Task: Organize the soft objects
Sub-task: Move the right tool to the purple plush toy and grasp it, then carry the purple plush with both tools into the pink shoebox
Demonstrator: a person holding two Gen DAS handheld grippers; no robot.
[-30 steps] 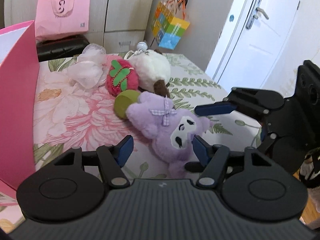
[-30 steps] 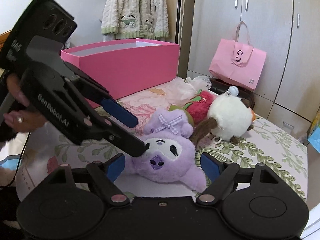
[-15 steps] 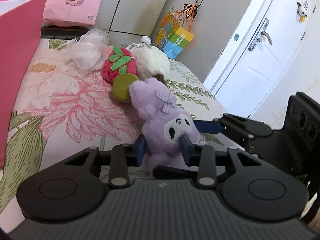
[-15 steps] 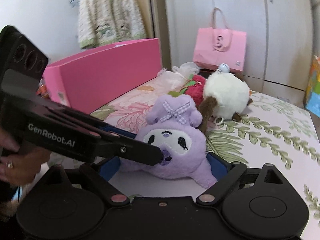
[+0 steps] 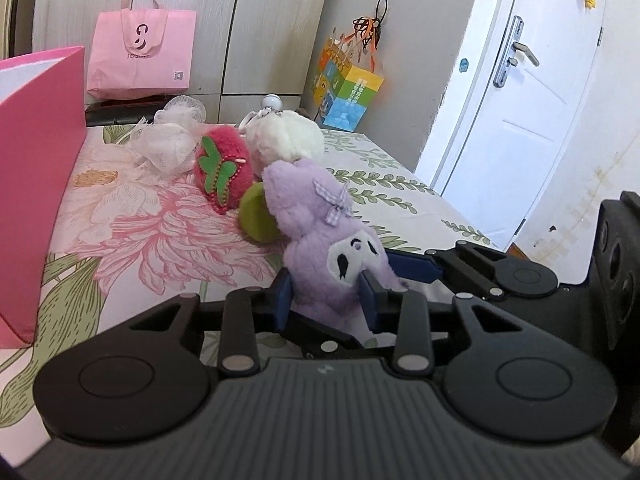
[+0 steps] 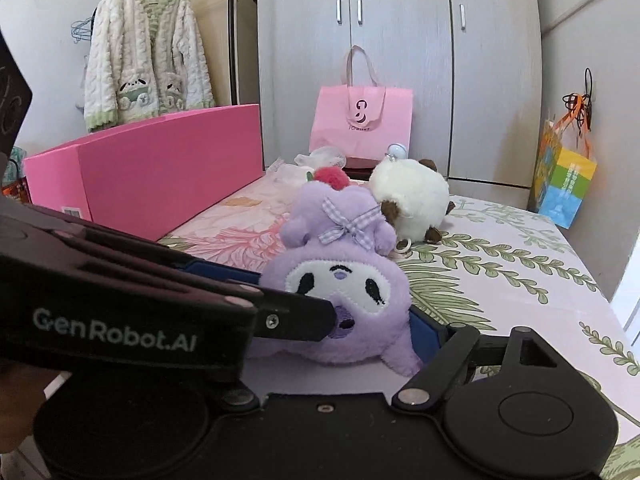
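A purple plush (image 5: 328, 256) with a checked bow lies on the floral bed sheet (image 5: 160, 240). My left gripper (image 5: 326, 300) is shut on its lower part, a blue pad pressed in on each side. In the right wrist view the left gripper's fingers (image 6: 292, 316) cross in front of the purple plush (image 6: 344, 280). My right gripper (image 6: 324, 344) has its jaws closing around the plush. Its right pad (image 6: 424, 328) lies against the plush's side, while its left pad is hidden. One of its fingers (image 5: 416, 268) reaches the plush from the right.
Behind the plush lie a red strawberry plush (image 5: 224, 172), a green disc (image 5: 258, 216), a white round plush (image 5: 288, 140) and a white mesh pouf (image 5: 168, 144). An open pink box (image 6: 160, 168) stands at the left. A pink tote (image 5: 142, 56) and a door (image 5: 520, 100) are beyond.
My left jaws have closed onto the purple plush. The right gripper has rolled level and moved in around the plush, which now shows larger in both views.
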